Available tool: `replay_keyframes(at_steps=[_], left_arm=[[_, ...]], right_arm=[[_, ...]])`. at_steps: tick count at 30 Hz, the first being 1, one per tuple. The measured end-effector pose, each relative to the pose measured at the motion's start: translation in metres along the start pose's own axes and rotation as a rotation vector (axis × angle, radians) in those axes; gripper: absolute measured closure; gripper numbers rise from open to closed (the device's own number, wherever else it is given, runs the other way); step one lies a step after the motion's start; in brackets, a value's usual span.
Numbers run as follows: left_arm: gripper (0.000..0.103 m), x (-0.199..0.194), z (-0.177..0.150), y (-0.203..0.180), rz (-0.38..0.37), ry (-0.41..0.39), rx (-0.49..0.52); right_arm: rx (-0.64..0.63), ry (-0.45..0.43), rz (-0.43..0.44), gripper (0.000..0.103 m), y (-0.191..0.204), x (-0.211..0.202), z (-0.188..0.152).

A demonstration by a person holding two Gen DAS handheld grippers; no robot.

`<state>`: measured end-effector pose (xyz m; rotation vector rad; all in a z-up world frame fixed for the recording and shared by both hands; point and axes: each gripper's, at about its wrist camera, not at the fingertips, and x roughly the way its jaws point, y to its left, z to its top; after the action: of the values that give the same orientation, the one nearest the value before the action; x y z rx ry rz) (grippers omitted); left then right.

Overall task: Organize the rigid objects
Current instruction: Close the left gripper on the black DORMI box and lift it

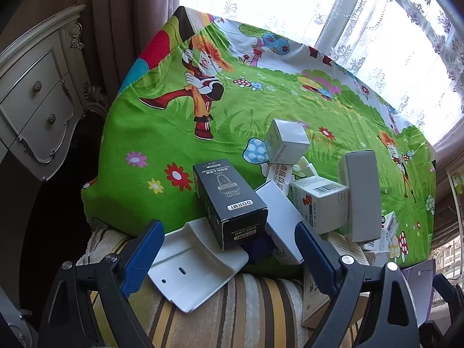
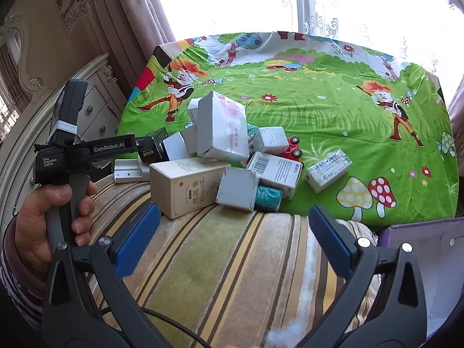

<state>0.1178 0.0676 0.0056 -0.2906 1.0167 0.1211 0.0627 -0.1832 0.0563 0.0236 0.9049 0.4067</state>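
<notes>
— Where's the black box (image 1: 229, 203)?
— At the near edge of the green cartoon cloth (image 1: 162, 133), its front end tipped onto a white plastic bracket (image 1: 191, 264), white cartons (image 1: 319, 203) heaped just beside it.
— And the left gripper (image 1: 229, 246)?
— Jaws spread wide either side of that box, pads not touching it.
— The right gripper (image 2: 235, 232)?
— Wide open too, over the striped cushion (image 2: 217, 261), nothing between.

**Boxes and small rigid items, heaped at the cloth's near edge**

We list a black DORMI box (image 1: 230, 203) lying tilted on a white plastic bracket (image 1: 194, 264); a large white carton (image 2: 221, 127) propped atop the pile; a beige box (image 2: 188, 185) on its side; a barcoded white box (image 2: 275, 171); a red toy car (image 2: 291, 148); and a wrapped packet (image 2: 329, 169) just apart.
</notes>
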Motion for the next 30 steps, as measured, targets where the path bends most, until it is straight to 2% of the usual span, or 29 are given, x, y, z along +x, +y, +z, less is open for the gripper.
replay_keyframes(at_steps=[5,11,13,15,19,22,28,30], left_arm=[[0.013,0.012,0.007,-0.008,0.035,0.01,0.029],[0.025,0.027,0.008,-0.01,0.053,0.045,0.039],[0.038,0.029,0.007,-0.01,0.058,0.05,0.038],[0.047,0.031,0.006,-0.009,0.054,0.06,0.034],[0.057,0.031,0.004,-0.006,0.044,0.059,0.019],[0.057,0.031,0.003,-0.005,0.038,0.057,0.014],[0.059,0.027,0.001,-0.001,0.026,0.039,-0.006],[0.06,0.026,0.001,0.0,0.021,0.033,-0.014]], right_arm=[[0.004,0.005,0.002,0.0,0.001,0.022,0.018],[-0.026,0.01,-0.018,0.0,0.013,0.043,0.034],[-0.038,0.009,-0.041,0.0,0.018,0.05,0.04],[-0.067,0.005,-0.076,0.0,0.025,0.058,0.045],[-0.132,0.035,-0.152,0.002,0.04,0.079,0.053],[-0.176,0.056,-0.187,0.006,0.049,0.093,0.056],[-0.183,0.112,-0.21,0.03,0.047,0.115,0.057],[-0.171,0.123,-0.2,0.047,0.044,0.118,0.056]])
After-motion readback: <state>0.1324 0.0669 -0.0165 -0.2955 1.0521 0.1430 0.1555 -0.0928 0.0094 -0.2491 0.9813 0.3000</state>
